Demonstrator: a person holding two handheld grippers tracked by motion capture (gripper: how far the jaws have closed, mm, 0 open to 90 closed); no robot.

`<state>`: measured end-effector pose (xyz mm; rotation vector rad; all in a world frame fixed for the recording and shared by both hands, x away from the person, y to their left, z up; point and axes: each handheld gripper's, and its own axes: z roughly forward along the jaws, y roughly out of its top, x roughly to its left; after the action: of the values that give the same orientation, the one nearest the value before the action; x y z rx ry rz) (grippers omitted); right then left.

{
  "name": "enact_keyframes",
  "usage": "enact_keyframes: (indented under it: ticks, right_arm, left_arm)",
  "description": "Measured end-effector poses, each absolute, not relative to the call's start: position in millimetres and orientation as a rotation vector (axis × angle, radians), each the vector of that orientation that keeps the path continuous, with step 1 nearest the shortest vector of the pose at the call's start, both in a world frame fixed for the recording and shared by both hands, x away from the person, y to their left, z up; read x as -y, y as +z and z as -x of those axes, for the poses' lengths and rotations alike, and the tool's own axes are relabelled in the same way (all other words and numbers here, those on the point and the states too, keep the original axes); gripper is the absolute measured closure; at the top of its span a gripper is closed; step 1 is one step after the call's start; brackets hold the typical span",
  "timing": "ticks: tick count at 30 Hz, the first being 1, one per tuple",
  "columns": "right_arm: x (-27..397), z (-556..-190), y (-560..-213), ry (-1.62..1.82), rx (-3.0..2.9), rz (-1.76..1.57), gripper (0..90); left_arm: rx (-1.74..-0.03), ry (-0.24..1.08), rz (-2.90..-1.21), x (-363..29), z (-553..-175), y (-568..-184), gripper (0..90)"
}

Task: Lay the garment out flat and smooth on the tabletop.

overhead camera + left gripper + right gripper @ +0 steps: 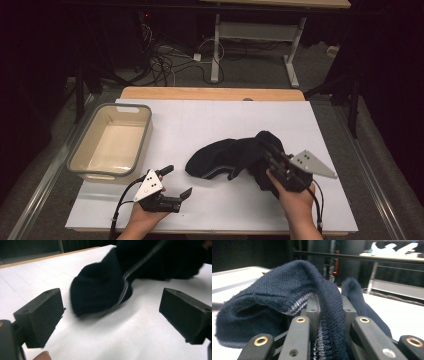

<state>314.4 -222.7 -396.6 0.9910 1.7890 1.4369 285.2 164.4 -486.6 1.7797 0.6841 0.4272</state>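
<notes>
At the left a grey-rimmed tub (111,142) sits on the white table (210,117). Your left gripper (177,180) rests near it, jaws wide apart and empty. At centre lies a dark knit garment (225,157), soft, light and floppy; it will sag and stretch, so a bunched fold or the striped edge suits gripping best. Your right gripper (272,152) pinches one such fold, jaws nearly closed. Its fingertips are buried in cloth, and what kind of garment it is stays unclear.
</notes>
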Motion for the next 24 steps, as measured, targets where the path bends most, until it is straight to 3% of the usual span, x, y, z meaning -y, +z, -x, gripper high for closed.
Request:
enact_keyframes:
  ticks: [5,11,12,13,14,19,24]
  right_arm:
    - [234,-356,-384,1.359,-1.751,-1.072,75.7]
    - [247,-404,-403,1.179,-1.751,-1.216,72.6]
    - [254,-415,-412,1.152,-1.756,-1.303,66.2]
    - [254,-415,-412,1.152,-1.756,-1.303,66.2]
    - [260,-421,-417,1.130,-1.758,-1.352,51.8]
    - [265,-411,-407,1.145,-1.741,-1.333,39.4]
    - [262,-380,-392,1.148,-1.772,-1.200,39.3]
  left_arm:
    - [-0.680,0.428,-1.778,-164,-285,-487,4.7]
    - [-0.679,0.425,-1.777,-164,-285,-487,4.7]
    - [-0.678,0.424,-1.778,-164,-285,-487,4.7]
    - [-0.678,0.424,-1.778,-164,-285,-487,4.7]
    - [-0.676,0.423,-1.778,-164,-285,-487,4.7]
    - [-0.678,0.418,-1.779,-164,-285,-487,4.7]
    - [-0.685,0.424,-1.780,-164,-285,-487,4.7]
